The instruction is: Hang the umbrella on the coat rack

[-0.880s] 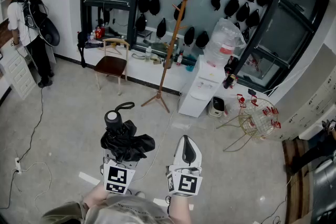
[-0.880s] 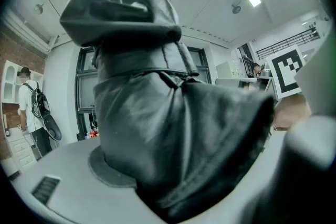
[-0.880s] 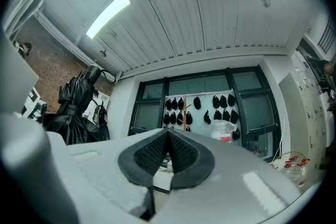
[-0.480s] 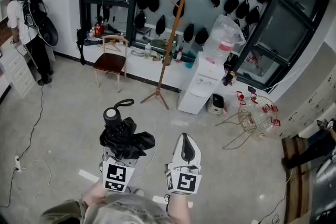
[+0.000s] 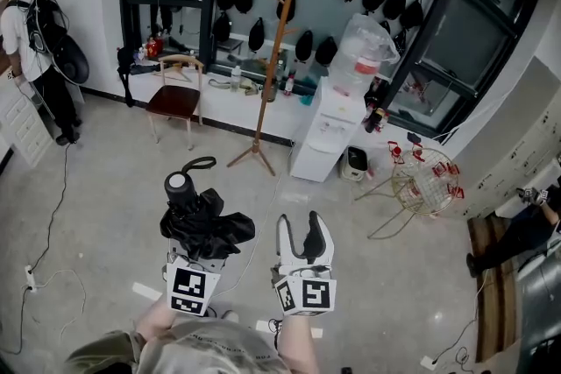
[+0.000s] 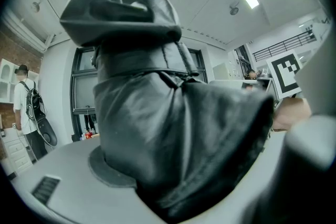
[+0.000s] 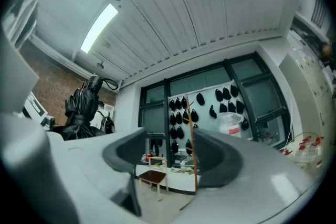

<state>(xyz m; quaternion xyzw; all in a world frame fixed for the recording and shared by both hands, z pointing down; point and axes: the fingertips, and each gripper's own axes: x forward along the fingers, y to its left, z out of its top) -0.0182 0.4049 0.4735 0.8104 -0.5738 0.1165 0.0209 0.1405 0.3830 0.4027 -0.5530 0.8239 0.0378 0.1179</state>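
From where I stand, the left hand-held gripper (image 5: pixel 198 257) is clamped on a folded black fabric umbrella (image 5: pixel 200 219). The umbrella stands upright out of its jaws, round handle end and wrist loop on top, above the grey concrete floor (image 5: pixel 105 188). Just beside it, the right hand-held gripper (image 5: pixel 306 232) has its jaws apart with nothing between them. The tall wooden coat rack (image 5: pixel 279 48) stands well apart across the room, between a wooden chair (image 5: pixel 175 99) and a white water dispenser (image 5: pixel 323 144).

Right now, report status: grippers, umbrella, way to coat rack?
Left gripper shut on folded umbrella. Right gripper open, empty. Coat rack ahead, umbrella not hung yet. Chair left of rack, apart.
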